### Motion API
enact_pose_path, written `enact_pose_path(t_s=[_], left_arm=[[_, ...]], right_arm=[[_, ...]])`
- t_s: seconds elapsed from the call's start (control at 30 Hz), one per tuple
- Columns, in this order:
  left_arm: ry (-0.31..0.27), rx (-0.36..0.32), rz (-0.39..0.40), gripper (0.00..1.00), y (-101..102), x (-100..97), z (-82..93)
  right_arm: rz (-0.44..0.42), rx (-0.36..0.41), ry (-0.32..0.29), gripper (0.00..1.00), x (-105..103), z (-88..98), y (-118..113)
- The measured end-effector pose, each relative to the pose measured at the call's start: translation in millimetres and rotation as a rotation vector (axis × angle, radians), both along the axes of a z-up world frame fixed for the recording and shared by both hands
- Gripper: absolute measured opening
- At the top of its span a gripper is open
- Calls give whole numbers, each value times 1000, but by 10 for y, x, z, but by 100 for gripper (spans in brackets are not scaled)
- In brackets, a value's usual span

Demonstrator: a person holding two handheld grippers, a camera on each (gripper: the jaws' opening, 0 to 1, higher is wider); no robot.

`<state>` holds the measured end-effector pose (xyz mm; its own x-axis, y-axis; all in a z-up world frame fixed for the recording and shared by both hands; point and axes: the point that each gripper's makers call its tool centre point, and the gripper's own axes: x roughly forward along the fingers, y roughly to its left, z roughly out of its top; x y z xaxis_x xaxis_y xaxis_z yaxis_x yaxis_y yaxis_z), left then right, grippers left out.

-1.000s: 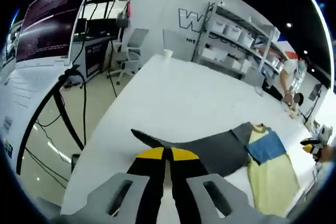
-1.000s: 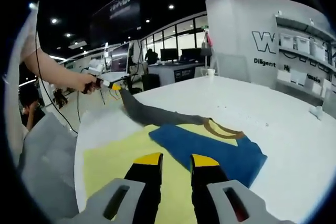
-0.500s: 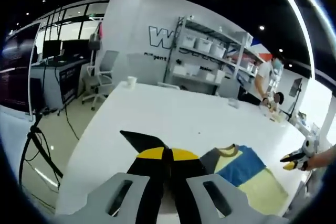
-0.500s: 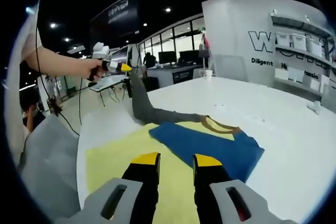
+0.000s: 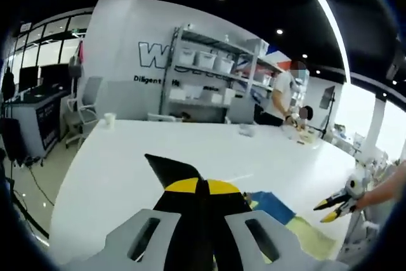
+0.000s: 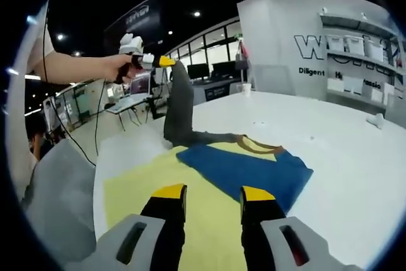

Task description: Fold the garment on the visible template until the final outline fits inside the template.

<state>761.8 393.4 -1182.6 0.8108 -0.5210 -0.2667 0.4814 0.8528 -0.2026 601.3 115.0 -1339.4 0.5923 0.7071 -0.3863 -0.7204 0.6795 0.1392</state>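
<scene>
Left hand-held gripper (image 5: 198,187): jaws closed on a grey sleeve (image 5: 170,169) of the garment (image 6: 209,176), pinched between the yellow tips. In the right gripper view this sleeve is seen lifted clear of the white worktop (image 6: 336,150), hanging from the raised left hand-held gripper. Right hand-held gripper (image 6: 208,193): jaws parted, nothing held, poised over the yellow body panel. Garment is laid flat near the worktop edge; blue panel (image 6: 244,168) and tan collar (image 6: 257,146) just beyond the jaws. Shelving with bins (image 5: 209,68) noted against the far wall.
</scene>
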Motion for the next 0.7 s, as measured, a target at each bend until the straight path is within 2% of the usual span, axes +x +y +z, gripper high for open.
enact_pose_path(t_s=[0.13,0.3,0.5,0.7], left_arm=[[-8,1,-39,2,-224,63,22],[-15,-10,-109,2,-605,119,74],[-27,-18,-193,2,-1036,116,133],[-12,-23,-278,2,-1436,59,83]], right_arm=[[-8,2,5,30,-24,-25,-66],[-23,5,10,31,-52,-39,-155],[-43,8,18,32,-92,-69,-254],[-61,11,26,32,-126,-102,-343]])
